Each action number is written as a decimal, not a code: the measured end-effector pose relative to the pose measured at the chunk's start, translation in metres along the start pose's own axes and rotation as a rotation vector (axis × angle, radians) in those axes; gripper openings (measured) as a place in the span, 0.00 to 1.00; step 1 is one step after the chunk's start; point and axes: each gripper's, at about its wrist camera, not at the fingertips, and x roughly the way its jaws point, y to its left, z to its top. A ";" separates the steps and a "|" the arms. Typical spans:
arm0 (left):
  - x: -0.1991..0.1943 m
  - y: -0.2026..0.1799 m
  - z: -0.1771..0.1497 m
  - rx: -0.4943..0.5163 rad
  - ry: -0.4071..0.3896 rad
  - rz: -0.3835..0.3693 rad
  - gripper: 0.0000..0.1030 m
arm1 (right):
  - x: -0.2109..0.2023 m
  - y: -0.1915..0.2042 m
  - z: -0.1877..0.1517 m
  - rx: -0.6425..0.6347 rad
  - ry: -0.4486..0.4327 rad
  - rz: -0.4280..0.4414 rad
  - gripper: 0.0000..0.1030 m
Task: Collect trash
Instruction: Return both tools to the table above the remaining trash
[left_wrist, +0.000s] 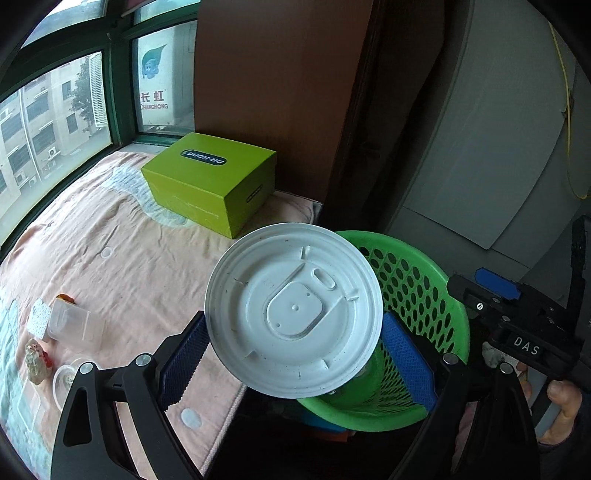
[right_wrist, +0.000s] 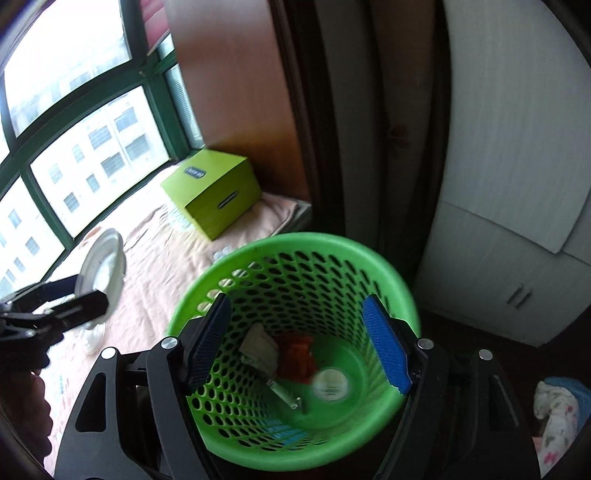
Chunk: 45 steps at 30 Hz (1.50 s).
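My left gripper (left_wrist: 294, 319) is shut on a round white plastic lid (left_wrist: 295, 314), its blue pads pressing the rim from both sides. It holds the lid above the edge of the bed, beside a green perforated basket (left_wrist: 417, 258). My right gripper (right_wrist: 297, 301) hangs open over the basket (right_wrist: 295, 240) with nothing between its pads. An orange wrapper (right_wrist: 297, 354), white paper (right_wrist: 258, 345) and a small round lid (right_wrist: 330, 384) lie in the basket's bottom. On the bed at the left lie a clear plastic container (left_wrist: 72, 325), a crumpled wrapper (left_wrist: 37, 363) and a small clear cup (left_wrist: 64, 380).
A lime-green shoe box (left_wrist: 210, 181) sits on the pink blanket (left_wrist: 122, 240) near the window. A brown wardrobe panel (left_wrist: 277, 74) and a white cabinet (right_wrist: 498, 258) stand behind the basket. A person's hand (left_wrist: 561, 406) grips the right tool.
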 end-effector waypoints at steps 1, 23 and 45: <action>0.003 -0.003 0.000 0.004 0.007 -0.004 0.87 | -0.002 -0.003 0.000 0.006 -0.005 -0.005 0.72; 0.017 -0.027 -0.007 0.011 0.045 -0.058 0.91 | -0.009 -0.015 -0.005 0.038 -0.020 0.004 0.75; -0.048 0.139 -0.053 -0.236 -0.010 0.259 0.91 | 0.017 0.092 0.002 -0.130 0.036 0.173 0.77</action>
